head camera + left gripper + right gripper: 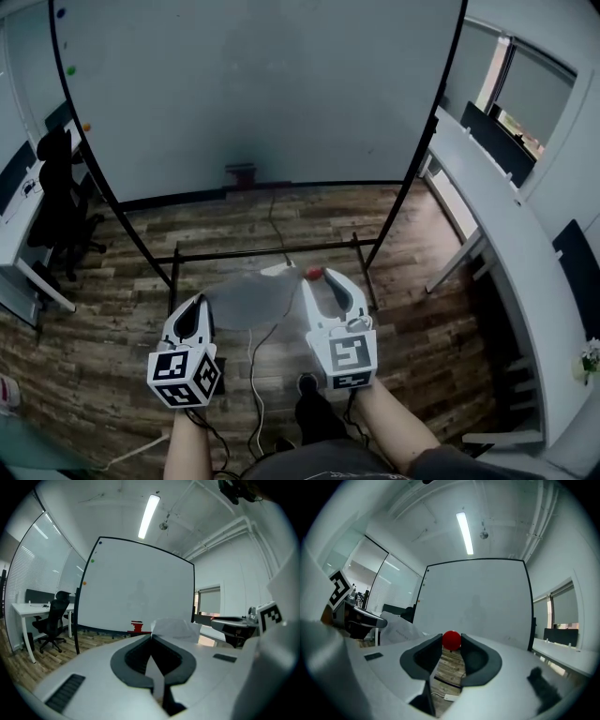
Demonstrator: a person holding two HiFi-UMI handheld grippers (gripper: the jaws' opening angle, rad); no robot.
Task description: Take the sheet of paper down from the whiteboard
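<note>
Left gripper [194, 302]: clamped shut on white paper sheet [248, 300]. Right gripper [322, 279]: jaws pinching red round magnet [313, 274]. Black-framed whiteboard [253, 84] ahead, across wood-plank floor [234, 234]; long white desk [506, 216] rightward.

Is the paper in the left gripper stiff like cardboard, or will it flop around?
Probably floppy: the sheet of paper, pinched at one edge by the left gripper, bows instead of lying flat. It looks thin and likely light, so moving it may make it flutter. A hard tug could tear it.

Open room ahead to the whiteboard [253, 84], a long desk [511, 225] flanking right.
</note>
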